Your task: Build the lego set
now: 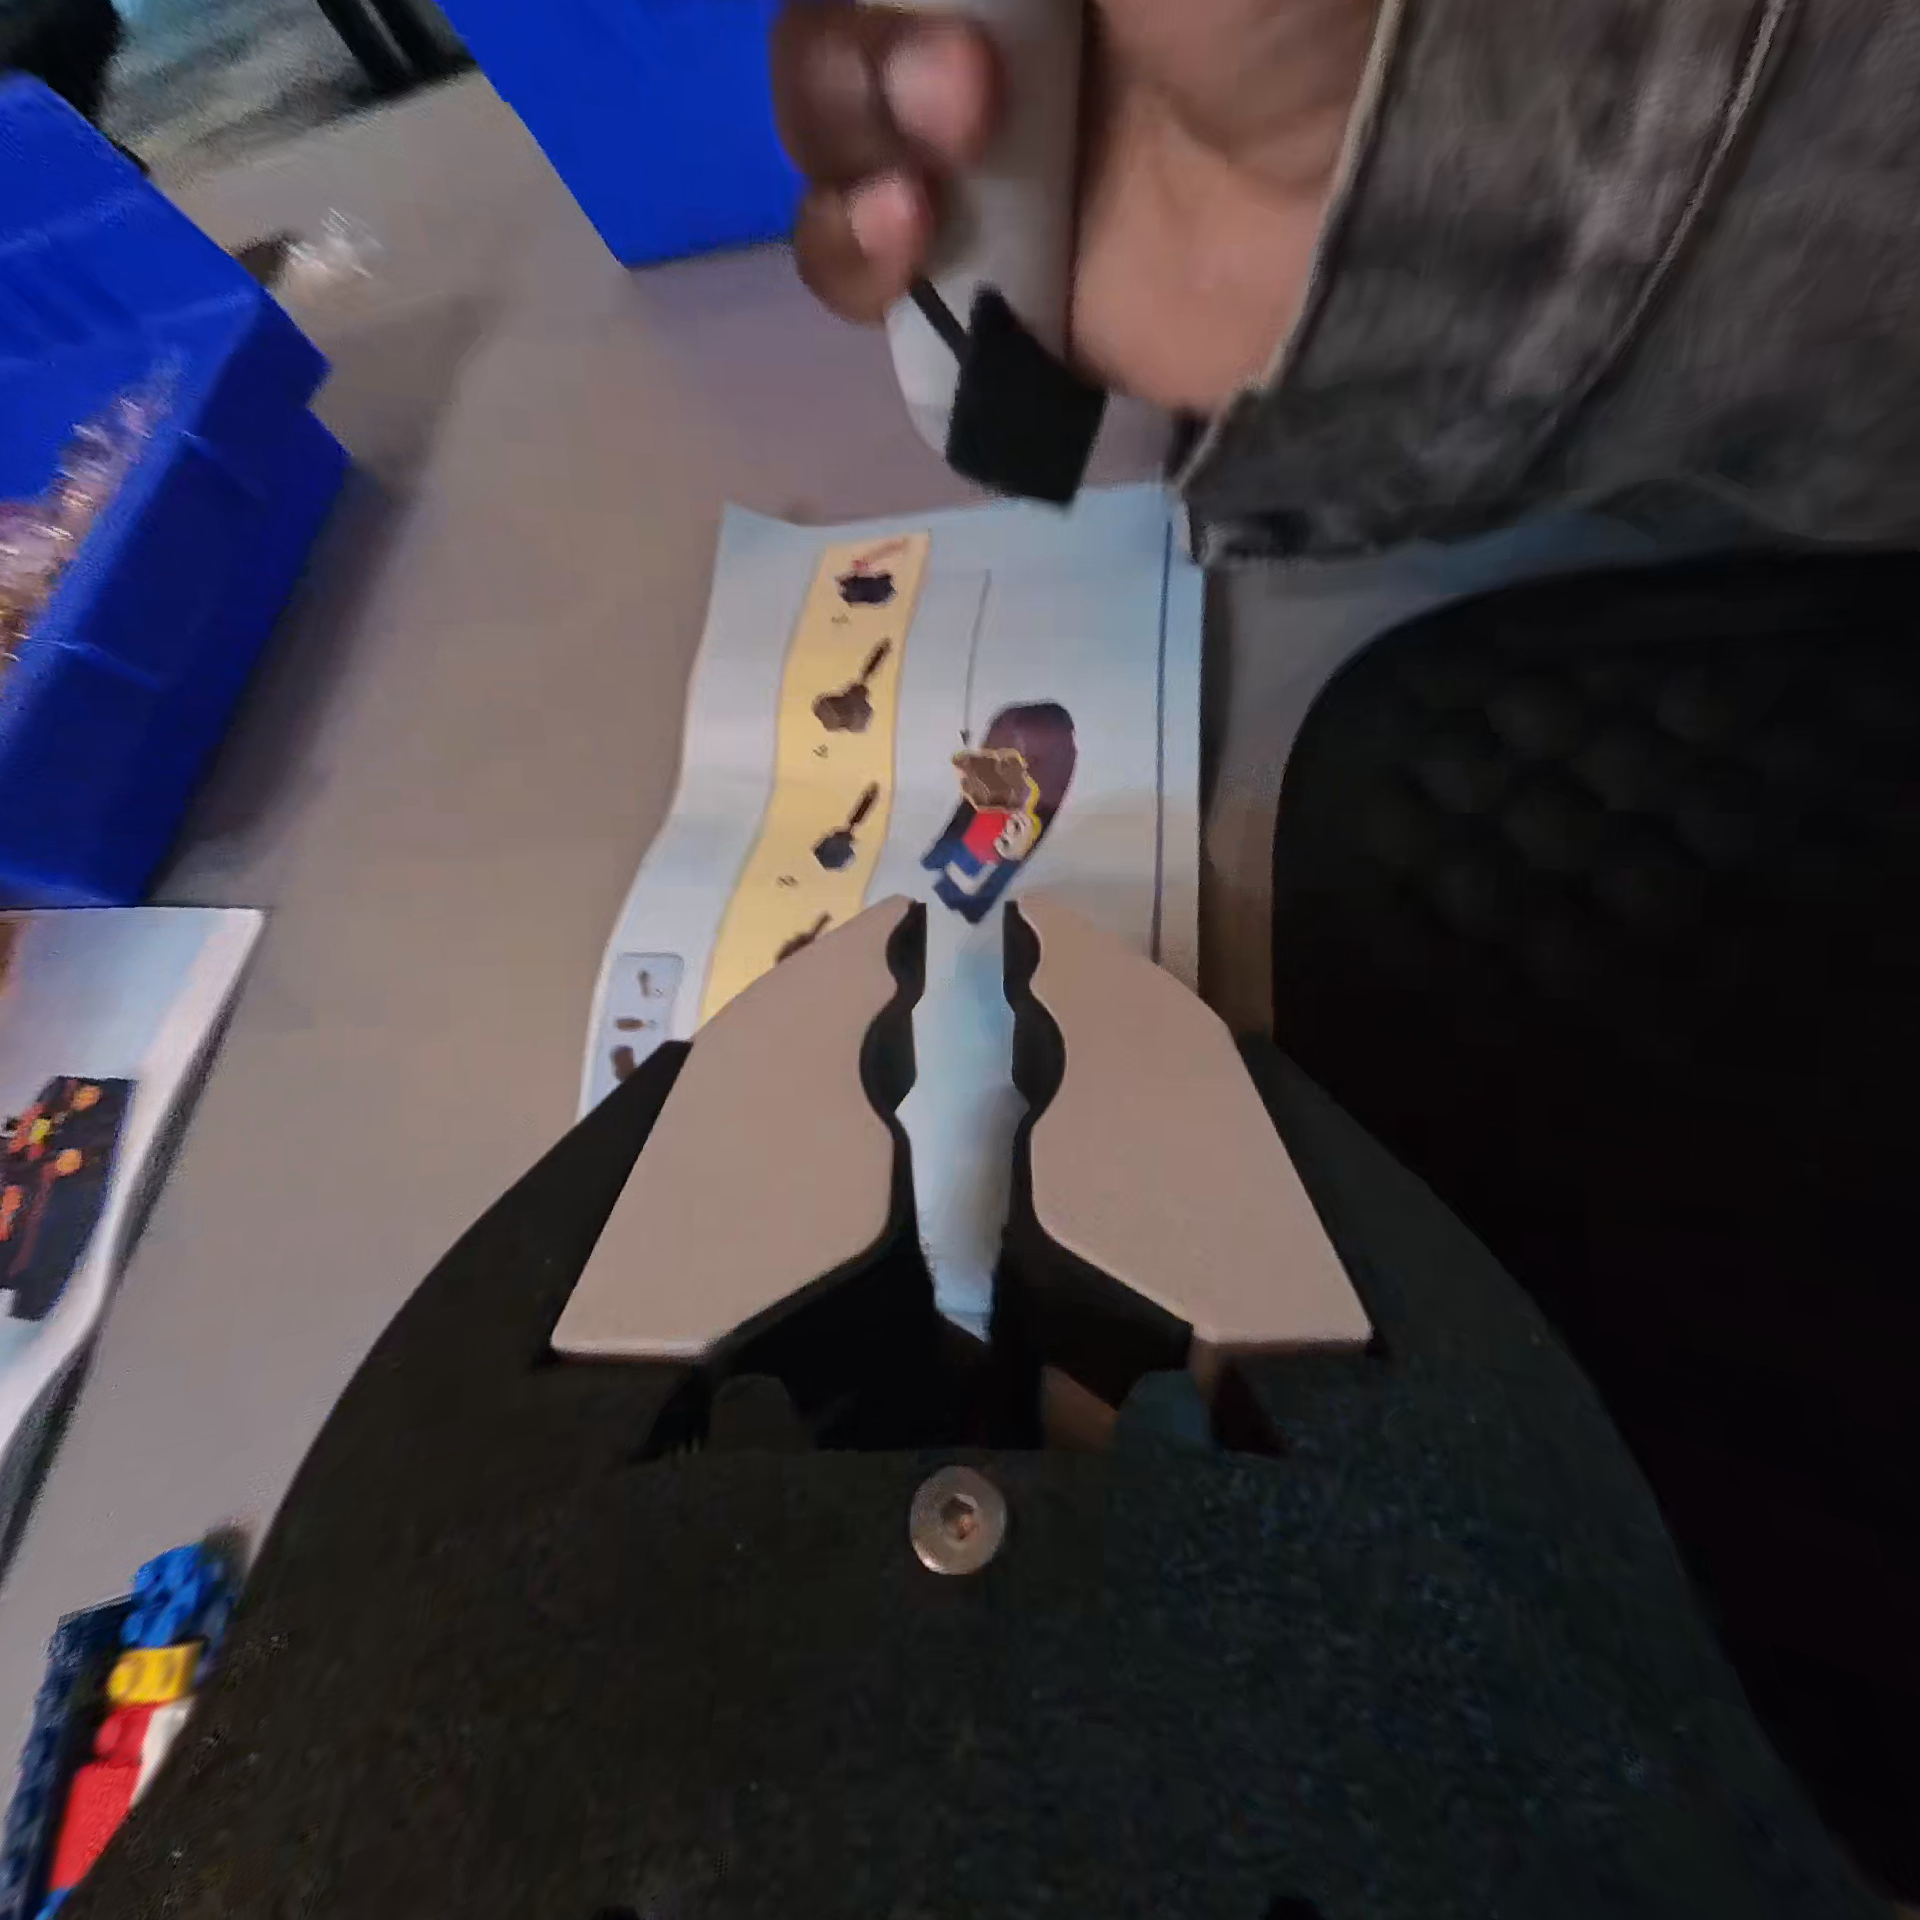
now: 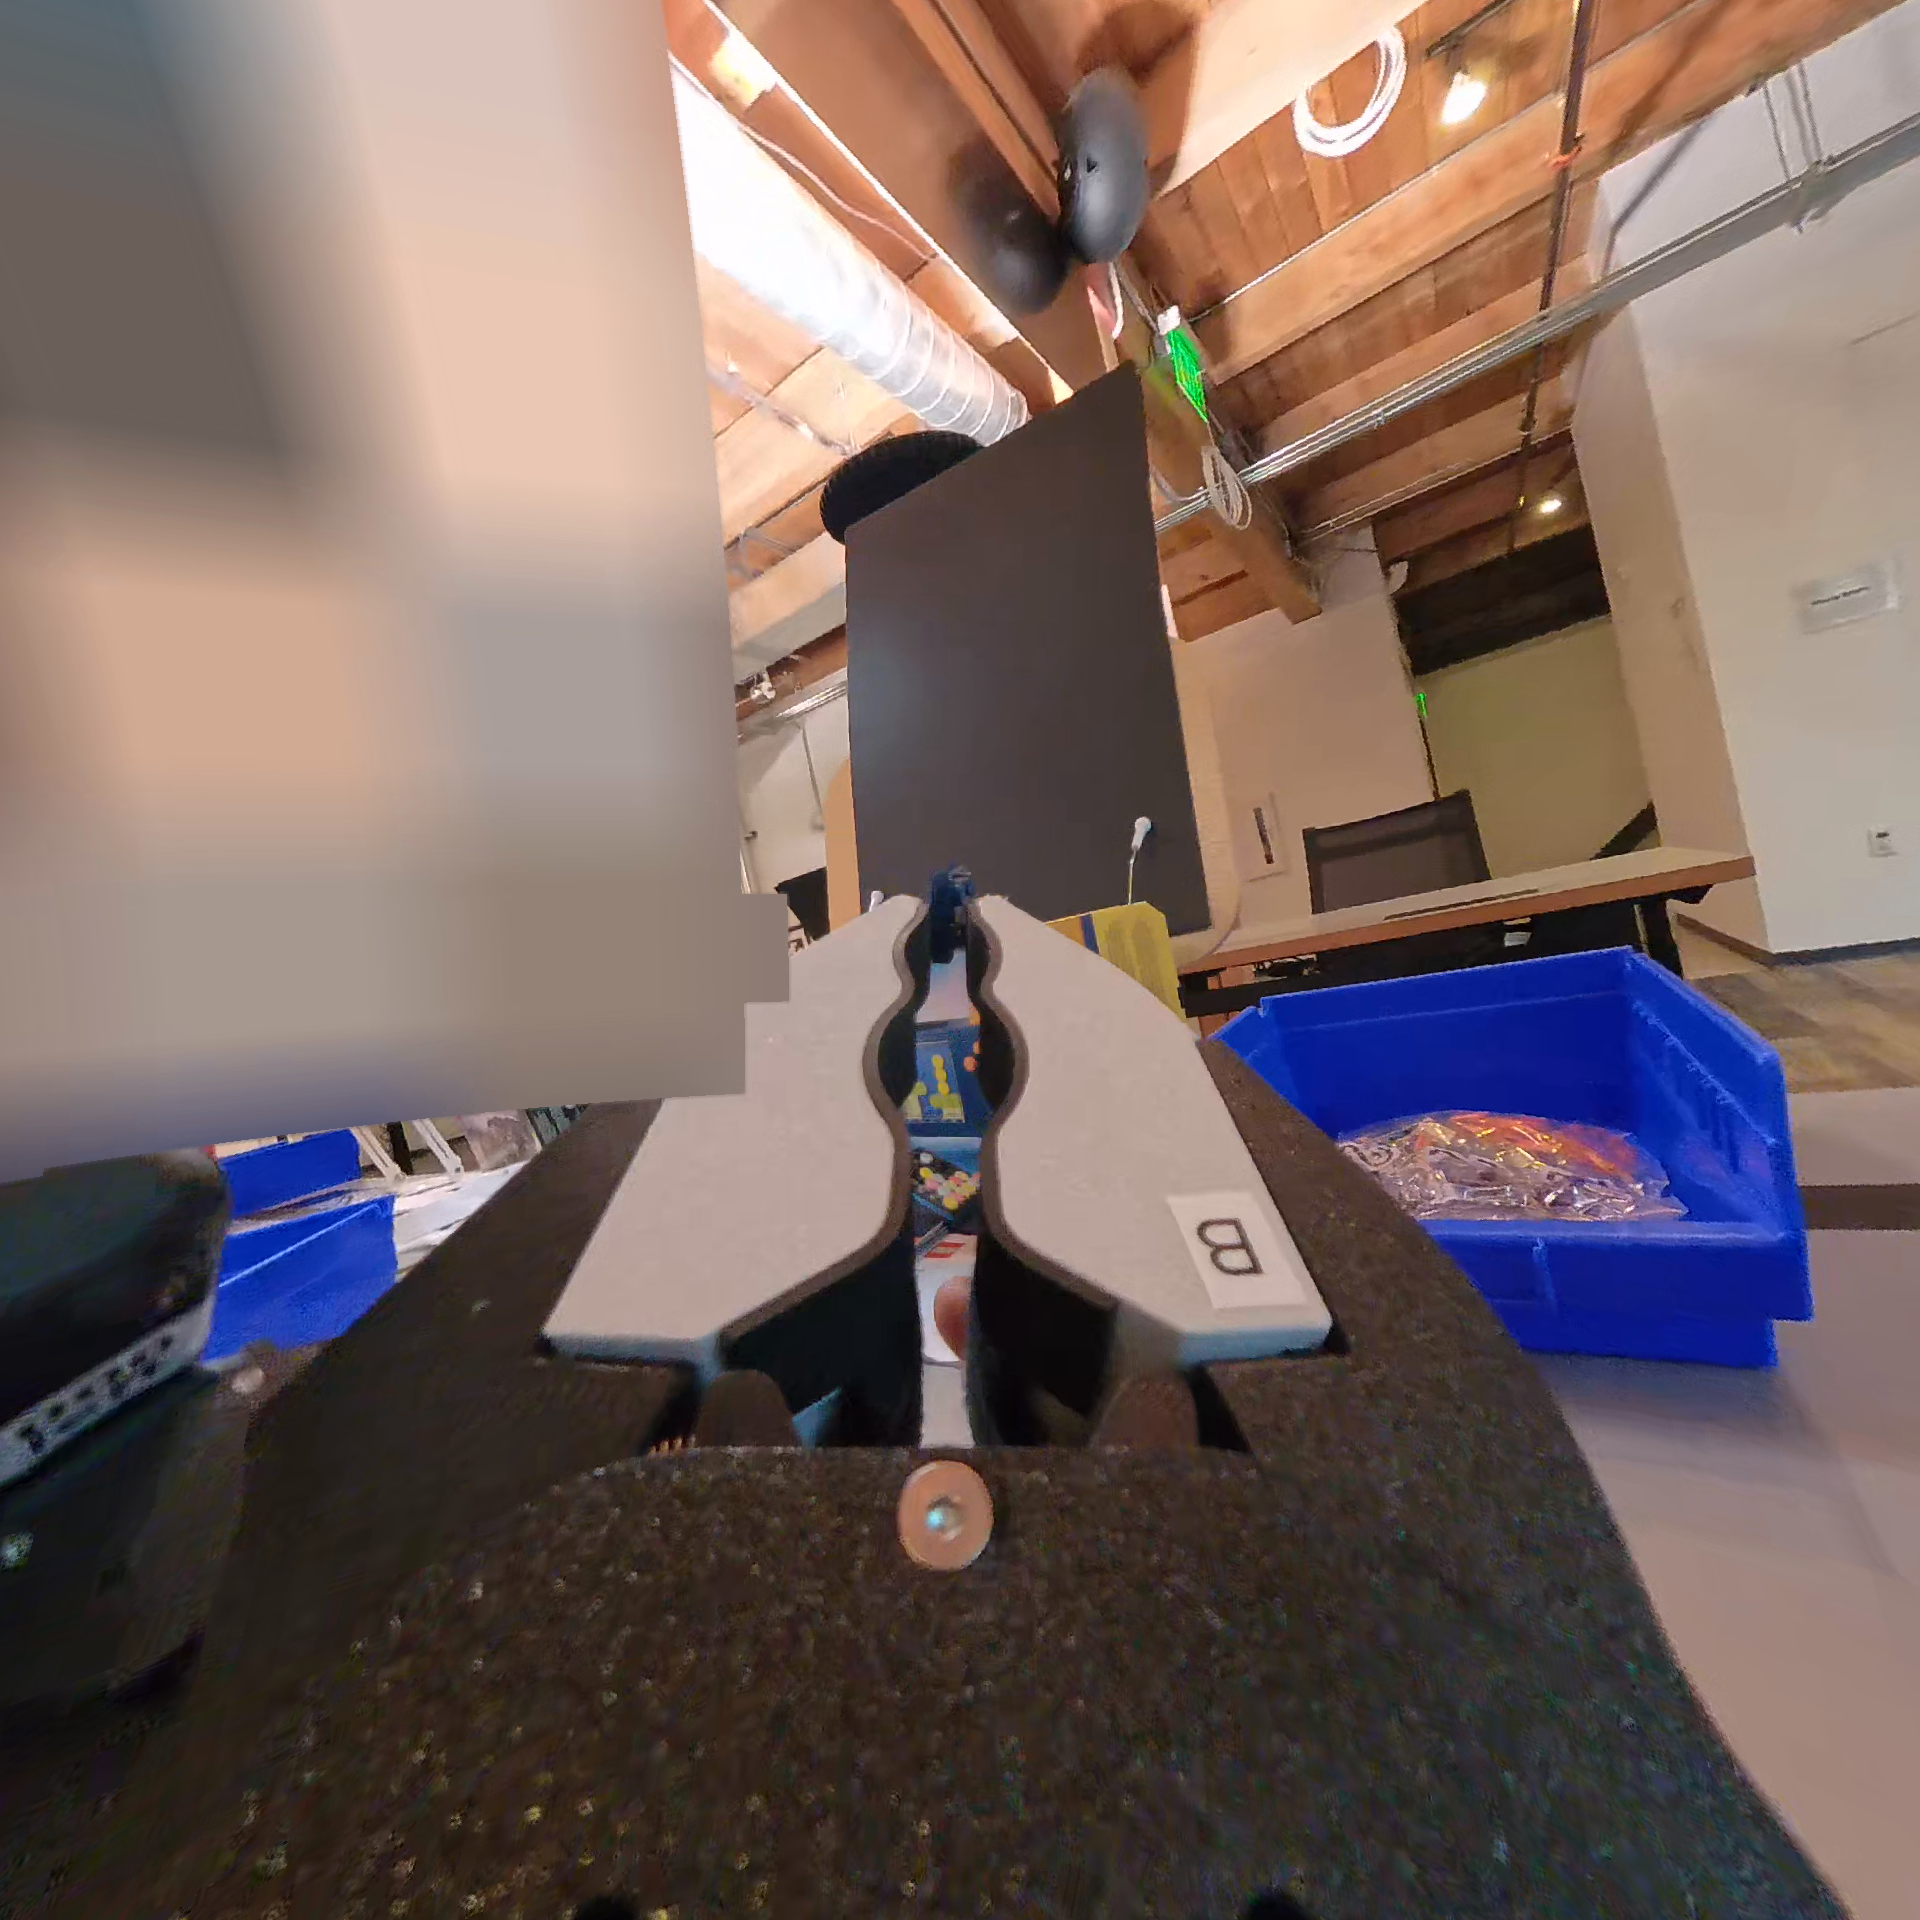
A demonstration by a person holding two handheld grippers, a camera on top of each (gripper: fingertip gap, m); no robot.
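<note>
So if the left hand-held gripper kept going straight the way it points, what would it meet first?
Probably the instruction sheet lying on the table: the left hand-held gripper, fingers apart with nothing between them, points down at its printed figure. Depth is hard to judge in the blur.

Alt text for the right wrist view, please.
The right claw is closed on a small dark blue piece, held up at its tips. To its right, a blue bin holds a clear plastic bag on a grey table; a dark upright panel stands behind.

Leaflet [image 1: 935, 748] on table [image 1: 468, 675], bins [image 1: 135, 582] left, toy bricks [image 1: 125, 1704] nearer.
</note>
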